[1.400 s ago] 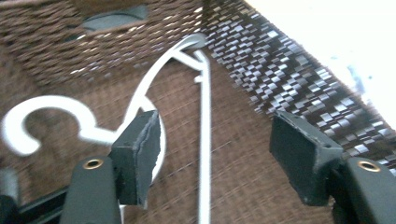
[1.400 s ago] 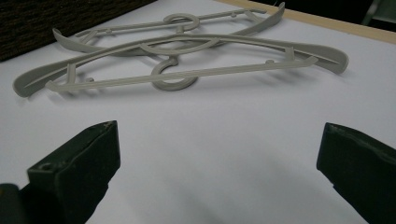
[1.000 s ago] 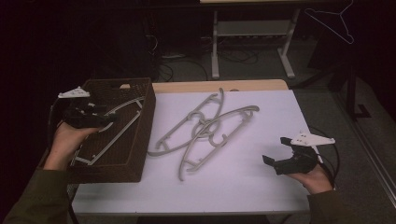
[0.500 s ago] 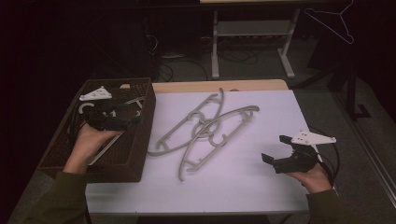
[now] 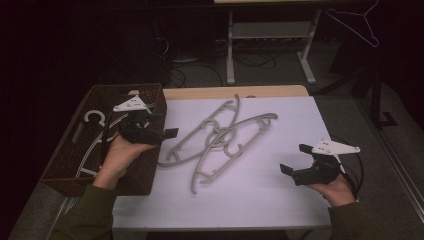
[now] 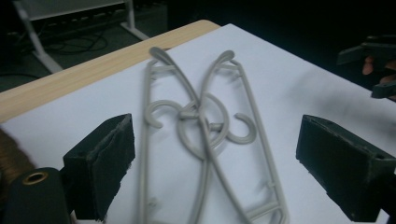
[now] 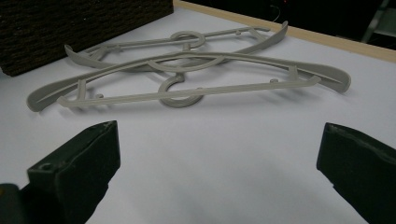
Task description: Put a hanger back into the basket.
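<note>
- My left hand-held gripper [image 5: 167,126] was over the right rim of the brown woven basket [image 5: 150,95], at the left side of the counter [image 5: 300,200], and it pointed toward the hangers.
- Its jaws had just been opening and they stood wide apart; nothing was between them.
- In the left gripper view the two grey hangers [image 6: 205,140] lay on the white counter, straight ahead between the two black jaws, but not touched by them.
- The two hangers lay crossed one over the other near the middle of the counter [image 5: 220,140], with their hooks tangled at the crossing point.
- One white hanger [image 5: 94,118] lay inside the basket; I could see its hook near the back wall.
- My right hand-held gripper [image 5: 296,159] was near the right front part of the counter, well apart from the hangers.
- Its jaws were also wide open and empty; in the right gripper view the crossed hangers [image 7: 187,79] lay farther ahead, with the basket [image 7: 70,28] behind them.
</note>
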`<state>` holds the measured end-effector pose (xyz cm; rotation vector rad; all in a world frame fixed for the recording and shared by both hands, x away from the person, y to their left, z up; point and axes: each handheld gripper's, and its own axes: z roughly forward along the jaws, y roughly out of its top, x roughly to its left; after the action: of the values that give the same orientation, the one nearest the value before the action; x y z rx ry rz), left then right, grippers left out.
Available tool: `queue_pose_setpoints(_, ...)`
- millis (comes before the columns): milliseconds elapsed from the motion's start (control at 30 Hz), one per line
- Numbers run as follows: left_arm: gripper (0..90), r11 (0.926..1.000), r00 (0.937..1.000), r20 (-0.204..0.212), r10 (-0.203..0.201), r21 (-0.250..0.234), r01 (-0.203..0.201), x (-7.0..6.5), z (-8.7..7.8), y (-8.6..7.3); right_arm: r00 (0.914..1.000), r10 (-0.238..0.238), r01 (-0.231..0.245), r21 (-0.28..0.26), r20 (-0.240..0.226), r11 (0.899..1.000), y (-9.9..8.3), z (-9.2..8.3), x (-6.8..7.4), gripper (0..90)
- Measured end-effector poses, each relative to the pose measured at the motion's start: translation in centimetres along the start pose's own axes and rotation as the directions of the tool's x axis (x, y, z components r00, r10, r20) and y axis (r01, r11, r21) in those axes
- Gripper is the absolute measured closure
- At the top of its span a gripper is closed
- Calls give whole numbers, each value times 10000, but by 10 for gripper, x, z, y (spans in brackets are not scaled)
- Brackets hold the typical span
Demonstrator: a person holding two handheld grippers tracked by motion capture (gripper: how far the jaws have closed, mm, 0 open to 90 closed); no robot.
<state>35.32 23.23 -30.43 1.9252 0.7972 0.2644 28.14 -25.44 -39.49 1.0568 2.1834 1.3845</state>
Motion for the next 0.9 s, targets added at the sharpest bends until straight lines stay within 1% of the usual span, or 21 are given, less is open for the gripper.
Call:
queue_pose_setpoints(167, 114, 9999, 9994, 352, -27, -160, 33, -11, 16, -2, 10000, 65, -65, 38, -9, 10000, 0, 1, 0, 0)
queue_pose_setpoints(267, 114, 10000, 9986, 533, 74, -66, -70, -19, 26, -4, 10000, 20, -20, 25, -34, 10000, 0, 1, 0, 0)
queue_pose_setpoints(333, 113, 9999, 9976, 698, -12, -123, 21, -25, 33, -6, 10000, 69, -69, 55, -35, 10000, 1, 3, 0, 0)
queue_pose_setpoints(400, 114, 9999, 9973, 728, 77, -71, -72, -30, 40, -9, 9999, 41, -41, 83, -92, 10000, 1, 4, 1, 0)
queue_pose_setpoints(433, 114, 9999, 9973, 728, 77, -71, -72, -30, 40, -9, 9999, 41, -41, 83, -92, 10000, 1, 4, 1, 0)
queue_pose_setpoints(467, 114, 9999, 9974, 710, 109, -24, -108, -34, 48, -14, 9999, 42, -40, 106, -99, 9999, 2, 6, 2, 0)
queue_pose_setpoints(533, 114, 9999, 9972, 751, 66, 99, -74, -37, 56, -19, 9999, 80, -78, 182, -85, 9998, 4, 10, 3, 0)
queue_pose_setpoints(567, 114, 9999, 9973, 725, 80, 86, -86, -39, 58, -21, 10000, 68, -67, 212, -54, 9998, 5, 12, 2, 7)
queue_pose_setpoints(600, 114, 9998, 9972, 733, 144, 114, -153, -40, 61, -24, 9999, 102, -101, 245, -46, 9997, 6, 14, 2, 23)
queue_pose_setpoints(667, 114, 9999, 9971, 756, 87, 85, -94, -42, 66, -29, 9998, 162, -164, 275, 64, 9995, 9, 17, 2, 61)
queue_pose_setpoints(733, 117, 9998, 9971, 753, 150, 117, -159, -43, 68, -34, 9997, 110, -116, 255, 238, 9996, 13, 22, 1, 121)
queue_pose_setpoints(800, 117, 9998, 9968, 782, 144, 132, -155, -44, 72, -40, 9990, 219, -231, 314, 401, 9992, 17, 27, -1, 171)
queue_pose_setpoints(900, 117, 9998, 9966, 809, 165, 115, -175, -44, 75, -49, 9981, 356, -375, 380, 504, 9986, 23, 37, -7, 266)
